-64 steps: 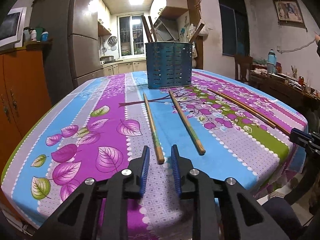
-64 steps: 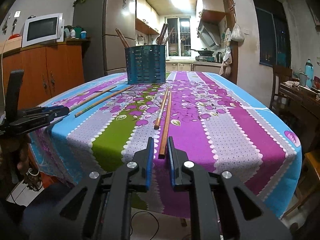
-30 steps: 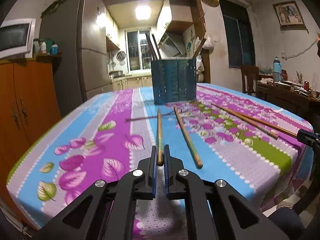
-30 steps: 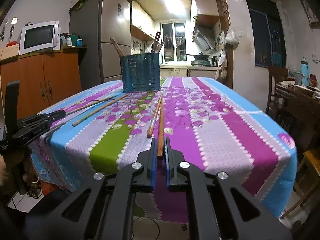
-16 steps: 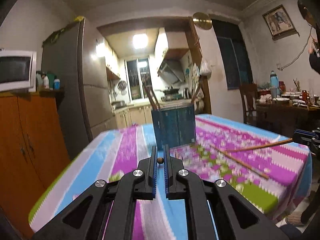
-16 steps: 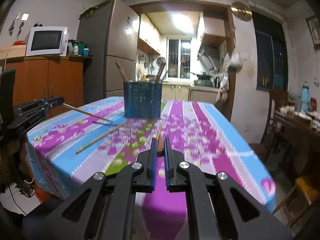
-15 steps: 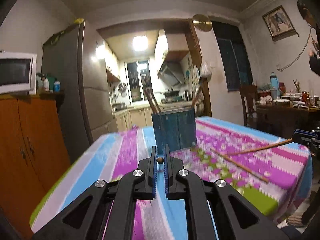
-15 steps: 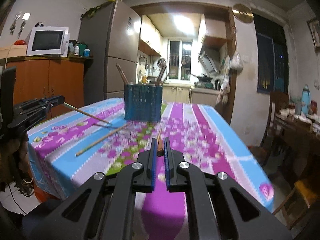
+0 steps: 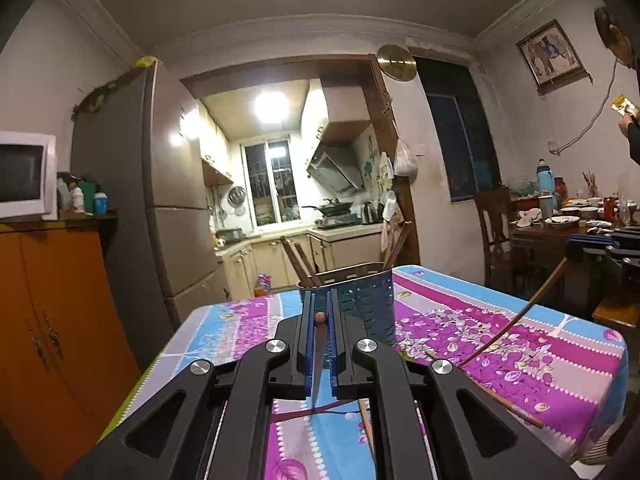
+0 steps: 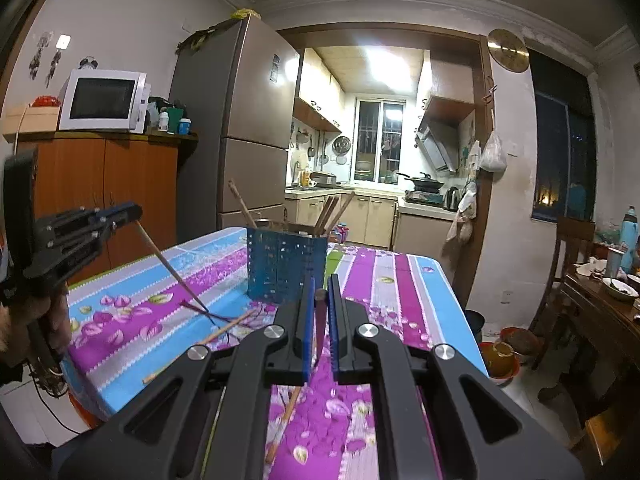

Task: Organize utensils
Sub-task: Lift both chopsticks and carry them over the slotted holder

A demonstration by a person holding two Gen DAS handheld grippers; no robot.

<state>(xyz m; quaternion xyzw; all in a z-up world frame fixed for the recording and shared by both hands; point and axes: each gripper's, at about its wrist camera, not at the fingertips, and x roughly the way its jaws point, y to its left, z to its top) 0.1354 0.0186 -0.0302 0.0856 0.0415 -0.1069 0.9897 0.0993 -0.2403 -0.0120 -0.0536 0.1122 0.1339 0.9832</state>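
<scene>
- The left claw (image 9: 320, 318) is pinched tight on a wooden chopstick (image 9: 317, 364), whose rounded butt end shows between the blue pads while the shaft slopes down toward the worktop (image 9: 500, 344).
- In the right wrist view that same left claw (image 10: 130, 214) sits at the left edge, and its chopstick (image 10: 172, 270) slants down to a tip at or just above the cloth; I cannot tell whether it touches.
- The right claw (image 10: 320, 296) is likewise clamped on a second chopstick (image 10: 320, 320), dark butt end up between the pads, with the shaft dropping away below.
- From the left wrist view, the right claw (image 9: 588, 250) is at the right edge and its chopstick (image 9: 516, 320) runs diagonally down toward the cloth.
- The blue perforated utensil holder (image 10: 286, 270) stands upright on the worktop beyond both claws, with several chopsticks (image 10: 332, 210) already leaning inside it.
- Two loose chopsticks lie on the floral cloth: one (image 10: 200, 344) left of the right claw, another (image 10: 284, 420) showing beneath it.
- No brand, label or readable writing shows on the holder, claws or chopsticks.
- A white microwave (image 10: 104, 100) sits on an orange cabinet (image 10: 100, 188) beside a grey fridge (image 10: 240, 128); any markings there are too small to read.
</scene>
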